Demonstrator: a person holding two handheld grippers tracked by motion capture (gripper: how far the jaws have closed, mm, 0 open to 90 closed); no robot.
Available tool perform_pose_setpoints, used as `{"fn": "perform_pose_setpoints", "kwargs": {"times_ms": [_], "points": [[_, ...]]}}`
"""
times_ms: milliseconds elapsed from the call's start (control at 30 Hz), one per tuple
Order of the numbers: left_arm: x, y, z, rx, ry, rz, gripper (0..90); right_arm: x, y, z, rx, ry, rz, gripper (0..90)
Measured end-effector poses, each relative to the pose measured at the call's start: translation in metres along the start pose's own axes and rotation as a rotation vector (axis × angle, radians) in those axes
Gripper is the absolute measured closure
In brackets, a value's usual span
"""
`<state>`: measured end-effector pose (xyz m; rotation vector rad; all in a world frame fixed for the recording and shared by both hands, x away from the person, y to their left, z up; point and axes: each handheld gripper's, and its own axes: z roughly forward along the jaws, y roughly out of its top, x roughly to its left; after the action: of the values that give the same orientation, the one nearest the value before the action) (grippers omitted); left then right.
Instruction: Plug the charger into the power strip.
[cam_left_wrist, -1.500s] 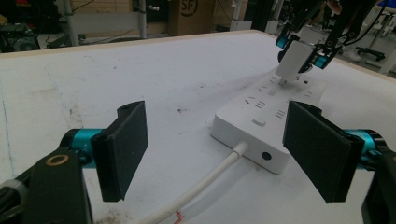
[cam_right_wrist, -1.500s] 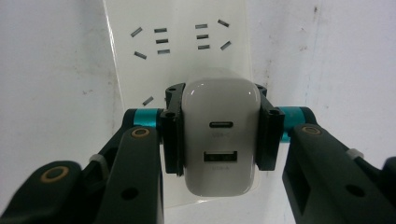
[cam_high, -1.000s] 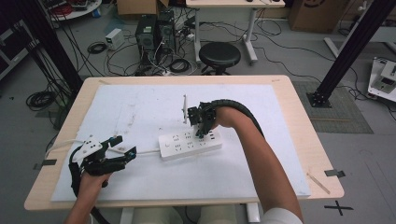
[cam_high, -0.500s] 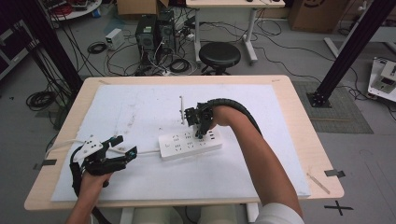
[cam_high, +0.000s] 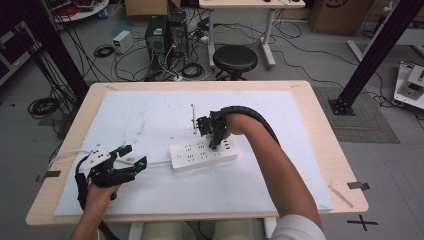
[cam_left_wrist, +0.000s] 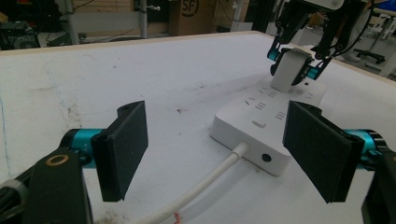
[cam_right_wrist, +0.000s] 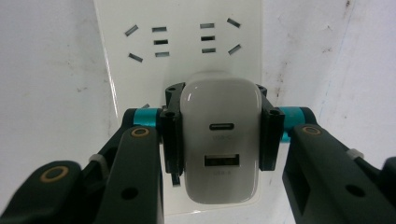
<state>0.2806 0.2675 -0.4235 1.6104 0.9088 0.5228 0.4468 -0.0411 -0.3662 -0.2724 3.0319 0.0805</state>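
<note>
we are pinching the white charger (cam_right_wrist: 220, 142) by its flat sides in our right gripper (cam_right_wrist: 219, 135), holding it over the power strip (cam_high: 202, 154) near the table's middle. it is looking light, rigid and slick, so gripping mid-body is seeming safest. our left gripper (cam_left_wrist: 229, 149) is hanging spread around the strip's cord end, touching nothing.

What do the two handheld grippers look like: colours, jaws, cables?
Both grippers, left gripper and right gripper, are black-framed with flat black rectangular pads, teal pad mounts and brass-ringed pivots. The left carries a grey three-cornered plate; a black ribbed cable trails from the right.
</note>
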Motion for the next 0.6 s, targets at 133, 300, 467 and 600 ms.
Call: {"fn": "perform_pose_setpoints", "kwargs": {"times_ms": [133, 300, 467, 600], "points": [[0.000, 0.000, -0.001, 0.003, 0.003, 0.004, 22.4, -0.001, -0.003, 0.000, -0.026, 0.002, 0.025, 61.5], [-0.004, 0.000, 0.001, 0.009, -0.004, 0.005, 22.3, 0.002, -0.021, -0.009, -0.182, -0.031, 0.261, 30.8], [-0.007, 0.001, 0.002, 0.008, -0.004, 0.008, 22.4, 0.016, -0.043, -0.025, -0.304, -0.068, 0.363, 25.6], [-0.008, 0.001, 0.001, 0.005, -0.002, 0.008, 22.3, 0.026, -0.061, -0.035, -0.381, -0.104, 0.439, 21.9]]}}
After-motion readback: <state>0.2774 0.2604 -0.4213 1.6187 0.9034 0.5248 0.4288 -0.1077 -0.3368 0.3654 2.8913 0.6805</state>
